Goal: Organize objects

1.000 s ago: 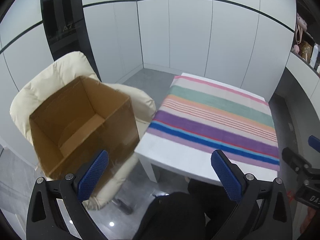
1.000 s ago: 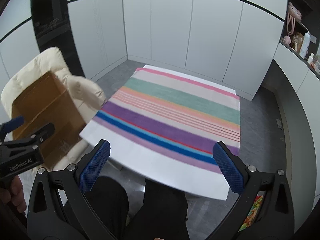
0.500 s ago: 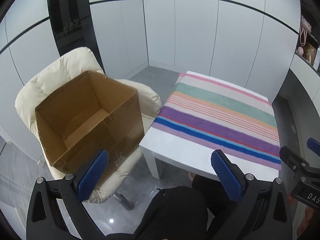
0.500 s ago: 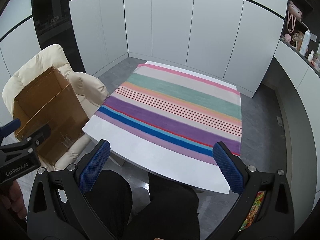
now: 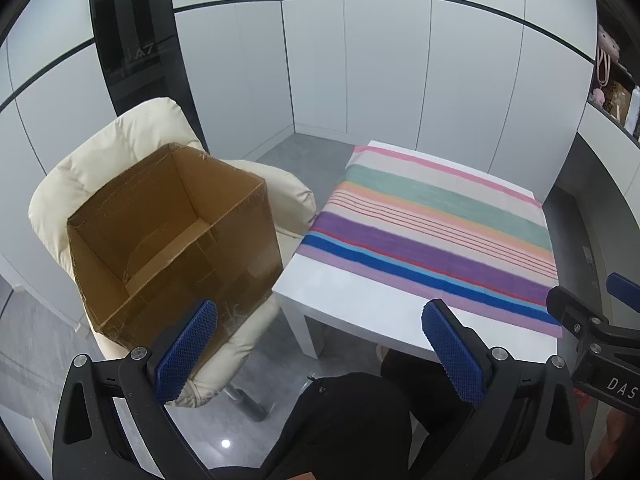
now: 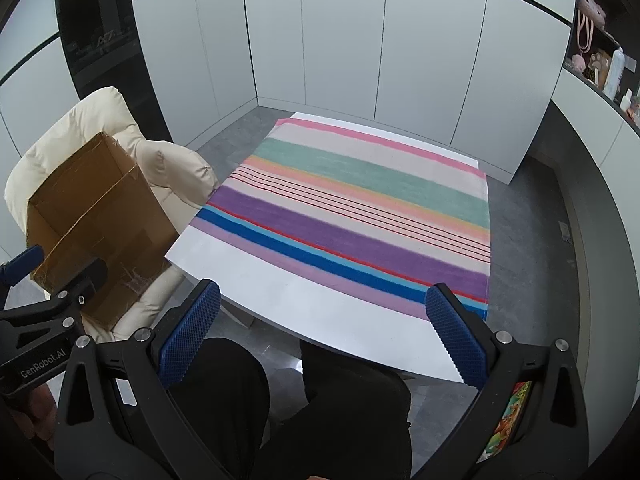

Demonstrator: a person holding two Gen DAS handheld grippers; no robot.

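Note:
An open brown cardboard box (image 5: pixel 172 236) stands on a cream padded chair (image 5: pixel 120 152) to the left of a white table (image 5: pixel 352 308) covered by a striped cloth (image 5: pixel 436 228). The box looks empty inside. My left gripper (image 5: pixel 320 348) is open and empty, held above my lap in front of the table's near edge. My right gripper (image 6: pixel 322 336) is open and empty, also over the near edge. The box (image 6: pixel 92 220) and cloth (image 6: pixel 360 208) show in the right wrist view too. A colourful packet (image 6: pixel 508 420) shows behind the right finger, low at the right.
White cabinet walls surround the table. A dark glass panel (image 5: pixel 132 40) stands behind the chair. A shelf (image 6: pixel 600 68) with small items runs along the right wall. My dark-trousered legs (image 6: pixel 320 400) are under the near edge. Grey floor lies around the table.
Both grippers have pulled back and up from the table, so the box, chair and table look smaller and farther. Both stay open and empty.

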